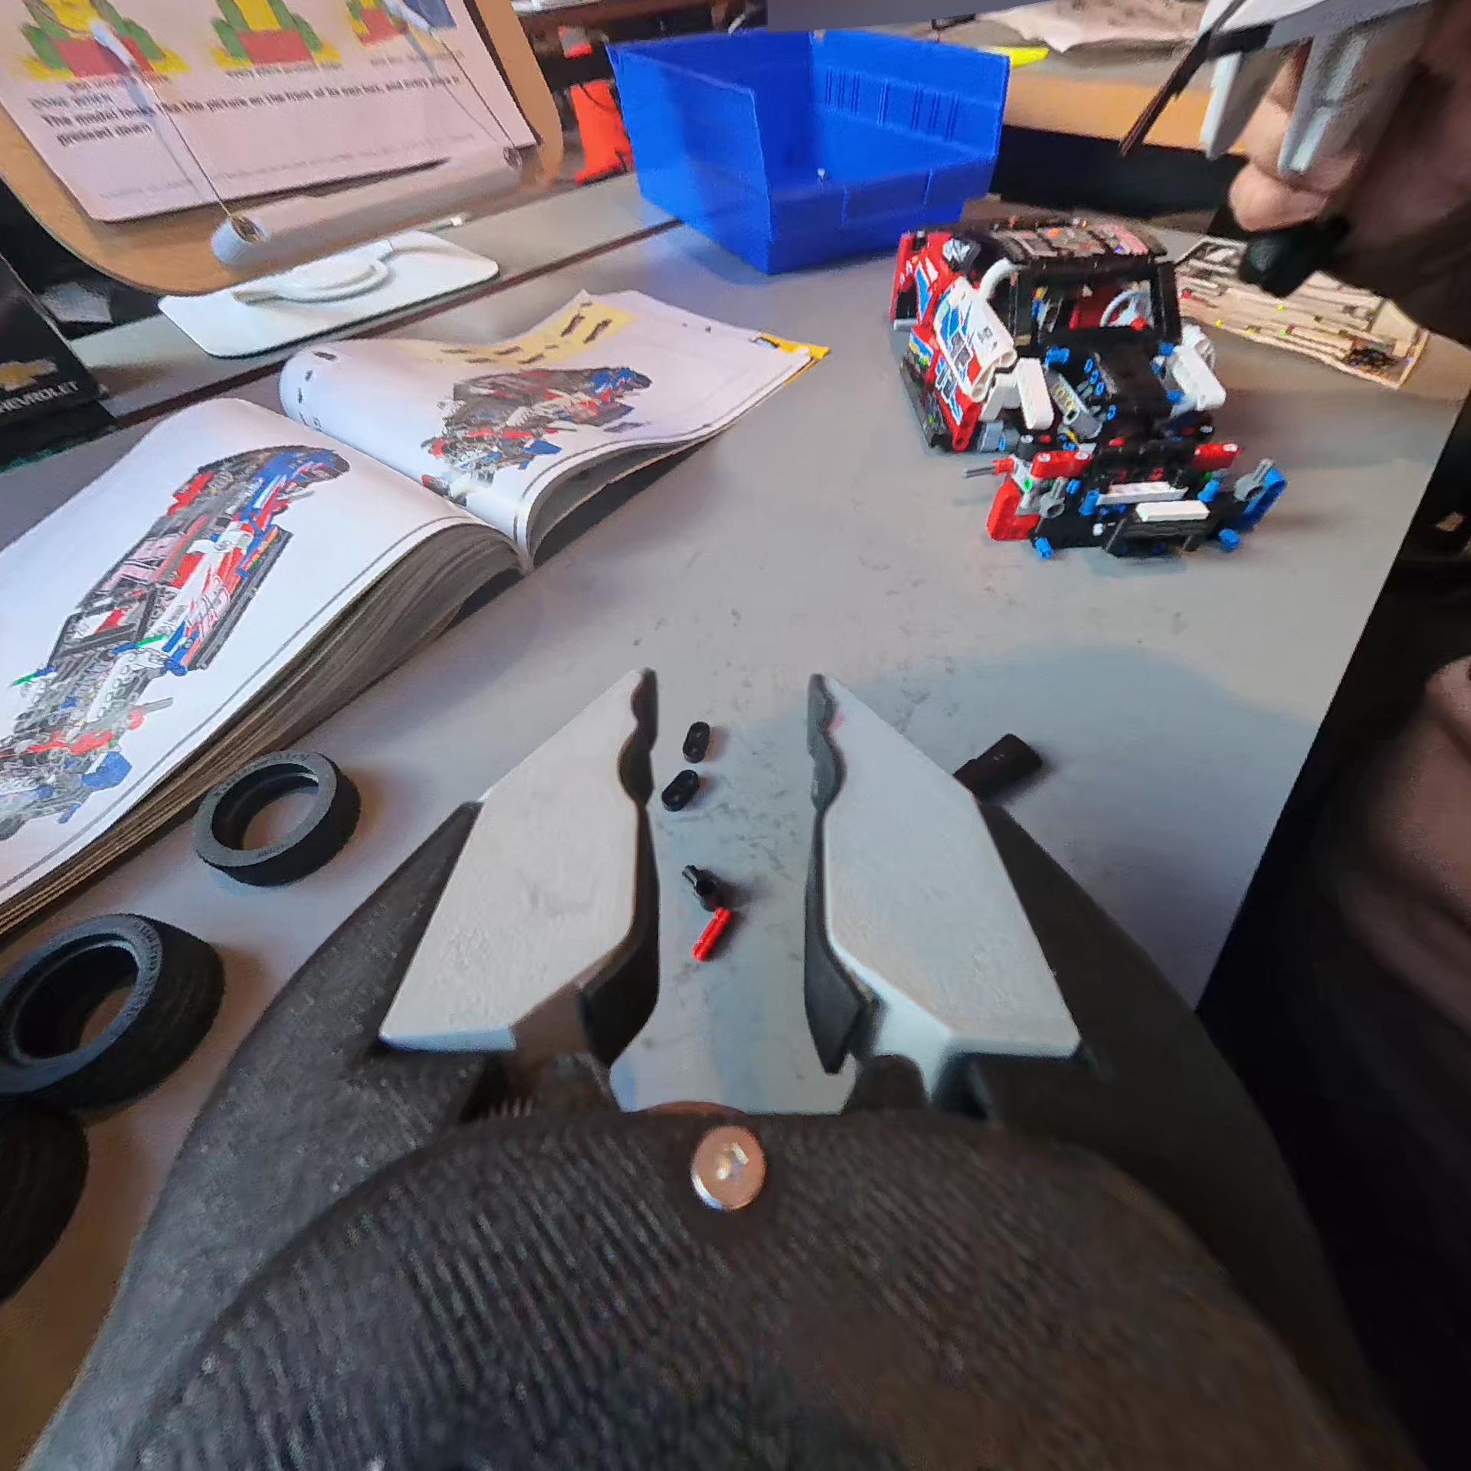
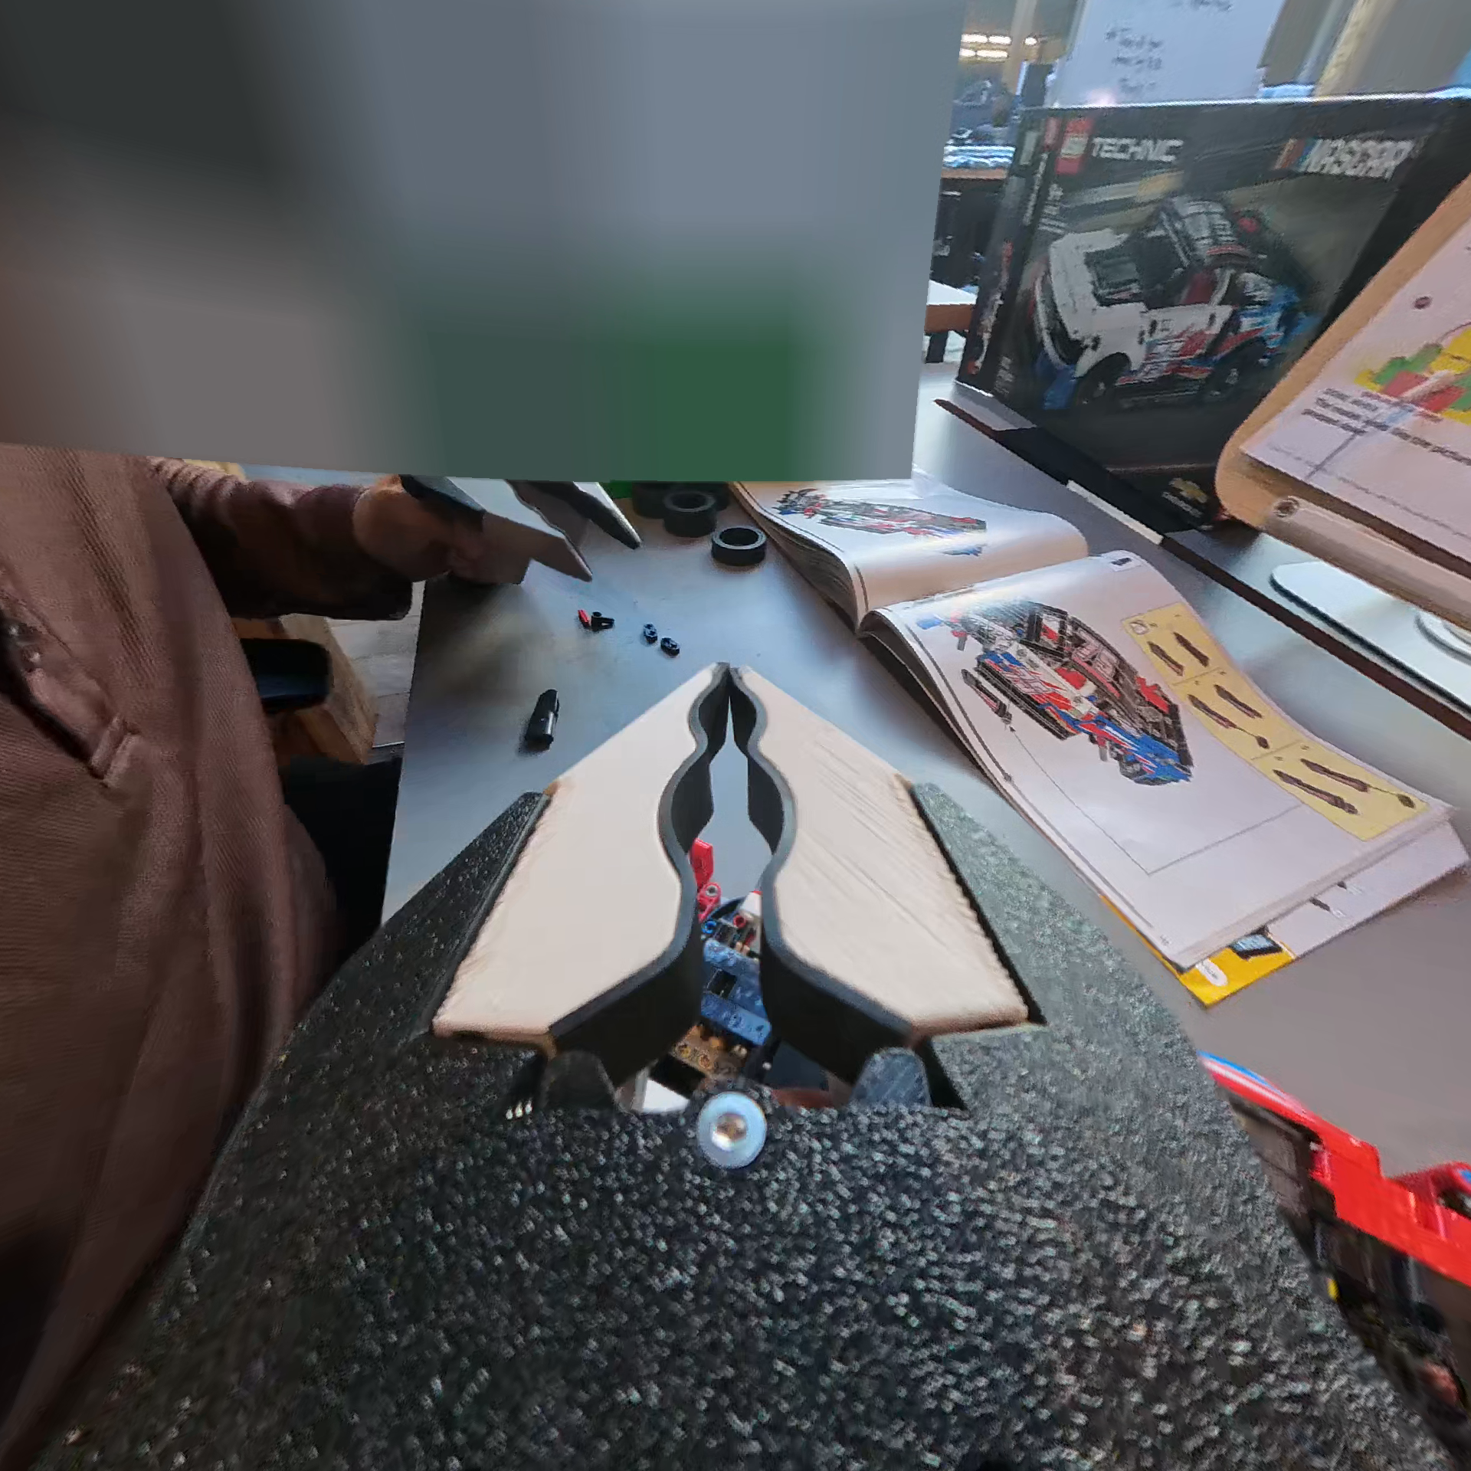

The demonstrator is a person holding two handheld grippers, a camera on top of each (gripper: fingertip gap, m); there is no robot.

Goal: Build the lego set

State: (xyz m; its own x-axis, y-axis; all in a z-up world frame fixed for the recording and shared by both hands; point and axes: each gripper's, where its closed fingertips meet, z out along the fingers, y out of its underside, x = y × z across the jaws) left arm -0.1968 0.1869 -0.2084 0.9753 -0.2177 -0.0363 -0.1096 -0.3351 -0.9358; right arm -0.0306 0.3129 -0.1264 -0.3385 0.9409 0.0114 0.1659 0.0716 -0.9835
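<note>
My left gripper (image 1: pixel 732 688) is open and empty, low over the grey table (image 1: pixel 836 573). Between its fingers lie two small black pieces (image 1: pixel 688 764), a black pin (image 1: pixel 704 883) and a red pin (image 1: pixel 711 931). A black connector (image 1: pixel 999 760) lies just right of the right finger. The partly built red, white and black lego car (image 1: pixel 1067 382) stands at the far right. My right gripper (image 2: pixel 728 673) is shut with nothing between its tips and hovers above the car (image 2: pixel 728 979). It also shows in the left wrist view (image 1: pixel 1305 95), held by a hand. The small pieces (image 2: pixel 593 619) and connector (image 2: pixel 543 716) lie ahead of it.
An open instruction book (image 1: pixel 398 493) lies at the left, with black tyres (image 1: pixel 275 816) in front of it. A blue bin (image 1: pixel 812 143) stands at the back. The set's box (image 2: pixel 1194 278) stands behind the book. The table's edge runs along the right, by a person's brown sleeve (image 2: pixel 159 796). The gap from one gripper's tips to the other's is roughly 25 cm. My left gripper is the nearer one to the black connector (image 1: pixel 999 760): about 8 cm, against 20 cm. My right wrist view (image 2: pixel 544 714) looks at it from another angle.
</note>
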